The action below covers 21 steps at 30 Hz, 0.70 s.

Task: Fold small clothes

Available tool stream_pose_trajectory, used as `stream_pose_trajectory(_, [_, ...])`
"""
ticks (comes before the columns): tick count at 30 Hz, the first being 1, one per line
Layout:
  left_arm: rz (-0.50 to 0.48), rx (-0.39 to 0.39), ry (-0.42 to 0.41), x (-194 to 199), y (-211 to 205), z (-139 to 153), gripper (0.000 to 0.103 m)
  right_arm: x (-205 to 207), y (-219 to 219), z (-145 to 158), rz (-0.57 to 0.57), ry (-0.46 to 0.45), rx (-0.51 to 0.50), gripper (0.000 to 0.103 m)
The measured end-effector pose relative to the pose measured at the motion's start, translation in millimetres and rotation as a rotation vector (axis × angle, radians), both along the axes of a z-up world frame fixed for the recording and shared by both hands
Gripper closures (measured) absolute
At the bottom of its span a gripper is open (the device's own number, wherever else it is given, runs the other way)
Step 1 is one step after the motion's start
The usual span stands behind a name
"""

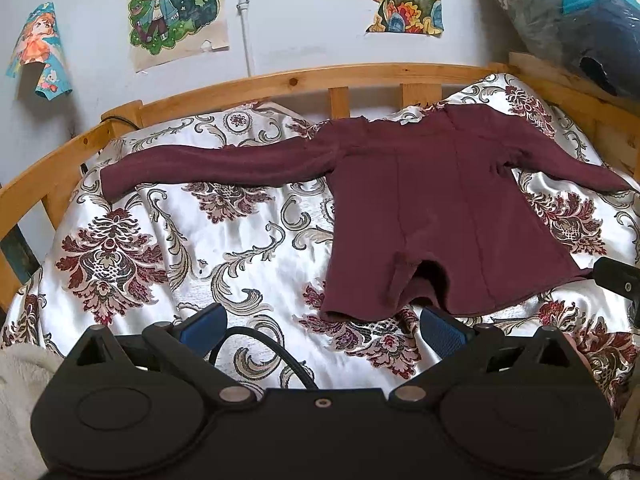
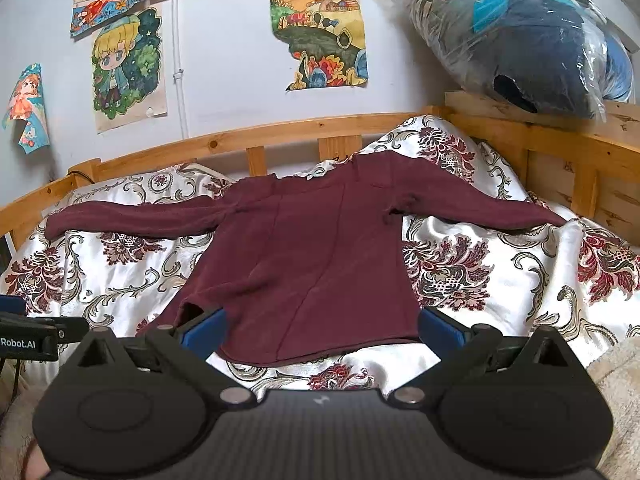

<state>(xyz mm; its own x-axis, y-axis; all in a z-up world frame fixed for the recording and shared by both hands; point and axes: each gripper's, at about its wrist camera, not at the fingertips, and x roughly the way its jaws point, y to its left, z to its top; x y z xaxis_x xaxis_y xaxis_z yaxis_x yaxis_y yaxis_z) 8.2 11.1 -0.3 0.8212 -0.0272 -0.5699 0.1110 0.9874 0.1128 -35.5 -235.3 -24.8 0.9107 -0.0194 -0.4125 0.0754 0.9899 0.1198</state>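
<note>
Maroon top point(image 2: 312, 252) lies flat on the bedspread point(image 1: 160, 248), sleeves out, both grippers, left point(image 1: 320, 326) and right point(image 2: 320, 326), wide and empty at its hem; pinch sleeve cuffs first, fold inward evenly.

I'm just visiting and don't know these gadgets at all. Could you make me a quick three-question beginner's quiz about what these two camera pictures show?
1. True or false: the dark maroon long-sleeved top lies spread flat on the white floral-patterned bedspread, both sleeves stretched out to the sides.
2. Multiple choice: the left gripper is (A) clamped on a sleeve, (B) open and holding nothing, (C) out of sight.
3. Fill in: the right gripper, also open, sits near the top's ______ edge.

Key: 1 true; 2 B; 3 bottom (hem).
</note>
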Motion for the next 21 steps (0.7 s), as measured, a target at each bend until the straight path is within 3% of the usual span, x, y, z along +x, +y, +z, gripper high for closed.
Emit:
stream_pose_trajectory(12, [0.000,-0.010,0.011,3,-1,0,0.001,-1,-1,2,-0.020,-0.006,0.001,0.000])
stream_pose_trajectory(21, [0.000,0.000,0.064,23,-7,4,0.001,2,-3,6,-0.007,0.000,0.015,0.000])
